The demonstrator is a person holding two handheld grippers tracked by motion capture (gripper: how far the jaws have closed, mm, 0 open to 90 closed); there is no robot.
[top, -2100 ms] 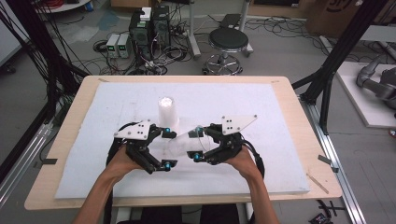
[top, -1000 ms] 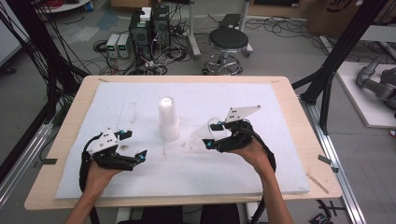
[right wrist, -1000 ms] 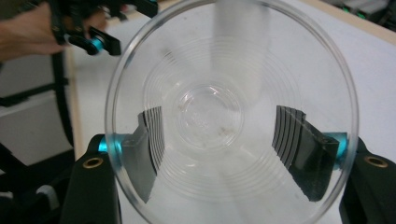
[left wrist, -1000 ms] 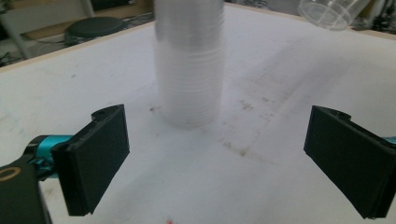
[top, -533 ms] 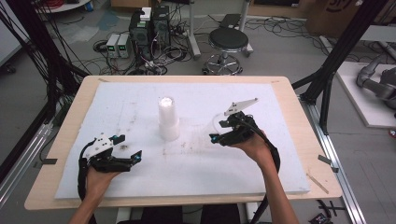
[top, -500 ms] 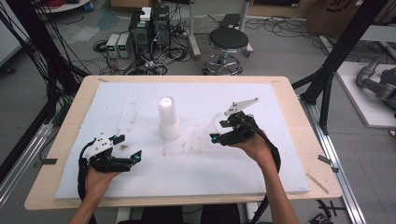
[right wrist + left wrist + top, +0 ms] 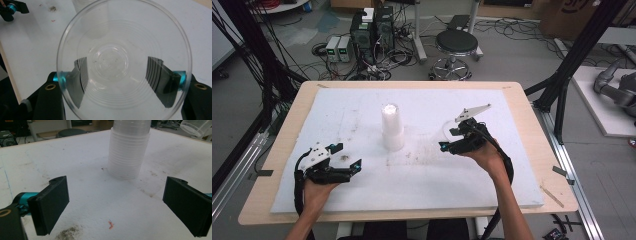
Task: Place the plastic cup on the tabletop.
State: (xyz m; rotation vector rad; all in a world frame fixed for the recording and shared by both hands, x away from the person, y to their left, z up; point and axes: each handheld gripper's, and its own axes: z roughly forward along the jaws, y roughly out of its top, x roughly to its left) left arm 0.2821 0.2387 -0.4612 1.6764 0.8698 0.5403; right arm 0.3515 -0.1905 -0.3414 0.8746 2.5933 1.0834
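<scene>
Clear plastic fills the space between my right fingers [image 7: 117, 82]: one single cup [image 7: 124, 60], gripped by its sides, its open mouth turned back toward me so that I look straight down to its ribbed bottom. It is free of the stack of cups [image 7: 391, 127], which stands upside down on the white foam sheet [image 7: 512, 175] of the bench, well off to the left of those fingers and lower than they are. So the pulling-off part looks done for this cup; what I judge is left is to set it down somewhere on the sheet and let go, then go back for the next one, since the stack still counts many cups.

My left fingers [image 7: 120, 205] stand wide and hold nothing. They hover just over the sheet, pointed at the stack, which rises ahead of them and slightly right, near but not touched. A small pink scrap [image 7: 110, 225] lies on the sheet just below them.
</scene>
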